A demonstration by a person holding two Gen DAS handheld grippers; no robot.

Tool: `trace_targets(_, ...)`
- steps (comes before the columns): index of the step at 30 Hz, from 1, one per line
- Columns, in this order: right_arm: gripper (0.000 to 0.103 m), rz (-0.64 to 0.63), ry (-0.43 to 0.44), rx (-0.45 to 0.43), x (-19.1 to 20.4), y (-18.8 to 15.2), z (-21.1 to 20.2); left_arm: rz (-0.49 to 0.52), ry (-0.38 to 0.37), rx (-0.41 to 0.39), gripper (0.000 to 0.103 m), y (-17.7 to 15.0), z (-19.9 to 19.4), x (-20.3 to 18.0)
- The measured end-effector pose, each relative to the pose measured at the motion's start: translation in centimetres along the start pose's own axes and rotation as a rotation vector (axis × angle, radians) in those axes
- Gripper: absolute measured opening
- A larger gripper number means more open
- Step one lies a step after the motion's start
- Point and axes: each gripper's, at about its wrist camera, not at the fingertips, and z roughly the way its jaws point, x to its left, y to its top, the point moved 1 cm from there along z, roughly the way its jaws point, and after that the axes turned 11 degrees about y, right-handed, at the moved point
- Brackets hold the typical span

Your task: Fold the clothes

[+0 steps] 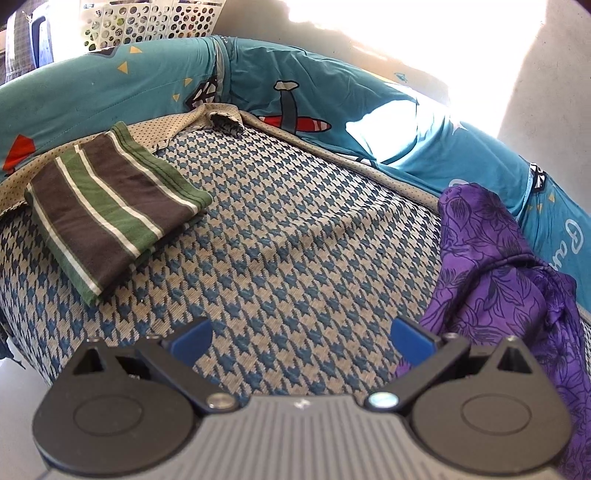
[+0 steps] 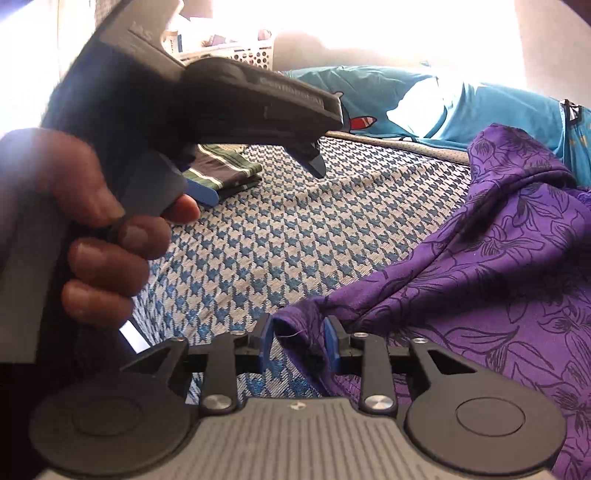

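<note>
The left gripper (image 1: 301, 338) is hovering over the houndstooth bed cover (image 1: 295, 240) with its jaws spread wide and nothing between them. At ten o'clock in the left wrist view, a folded striped garment (image 1: 110, 203) is lying flat on the bed, near a teal patterned quilt (image 1: 110, 85) that is curving along the far edge. A perforated white basket (image 1: 147, 22) is sitting beyond it at twelve o'clock. The purple floral garment (image 2: 480, 258) is lying crumpled at three o'clock on the bed. The right gripper (image 2: 298, 345) is pinching an edge of that purple cloth, its jaws partly closed around the fabric. A hand (image 2: 99, 236) is gripping the left gripper's handle at nine o'clock.
</note>
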Motion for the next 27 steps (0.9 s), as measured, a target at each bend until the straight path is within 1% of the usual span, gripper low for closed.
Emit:
trace_targets(1, 0.041, -0.014, -0.016, -0.011, 0.1, -0.3, -0.8, 0.012, -0.006, 0.001, 0.103, -0.1, 0.0, -0.3)
trace_targets(2, 0.043, -0.024, -0.04, -0.016, 0.1, -0.7, -1.6, 0.022, -0.012, 0.001, 0.103, -0.3, -0.1, -0.5)
trace_targets(5, 0.043, 0.013, -0.082, -0.017, -0.6, -2.4, -4.0, 0.072, -0.035, -0.007, 0.103, -0.9, -0.4, -1.9)
trace_targets(9, 0.043, 0.086, -0.179, 0.003, -2.2, -4.7, -6.8, 0.153, -0.089, -0.009, 0.103, -2.3, -1.0, -4.5)
trace_targets(15, 0.043, 0.213, -0.25, -0.003, -4.3, -7.1, -10.2, 0.268, -0.174, 0.003, 0.103, -4.6, -1.6, -8.3)
trace_targets(17, 0.043, 0.253, -0.272, -0.016, -4.8, -7.9, -11.5, 0.299, -0.2, 0.006, 0.103, -5.2, -1.8, -9.4)
trace_targets(21, 0.045, 0.354, -0.31, -0.052, -6.4, -9.4, -13.7, 0.339, -0.213, 0.014, 0.103, -6.3, -1.8, -11.0)
trace_targets(23, 0.045, 0.423, -0.341, -0.079, -7.5, -10.0, -14.8, 0.357, -0.212, 0.018, 0.103, -6.8, -1.8, -11.6)
trace_targets(27, 0.045, 0.549, -0.369, -0.162, -9.6, -11.1, -17.2, 0.391, -0.222, 0.03, 0.103, -7.6, -1.8, -12.7)
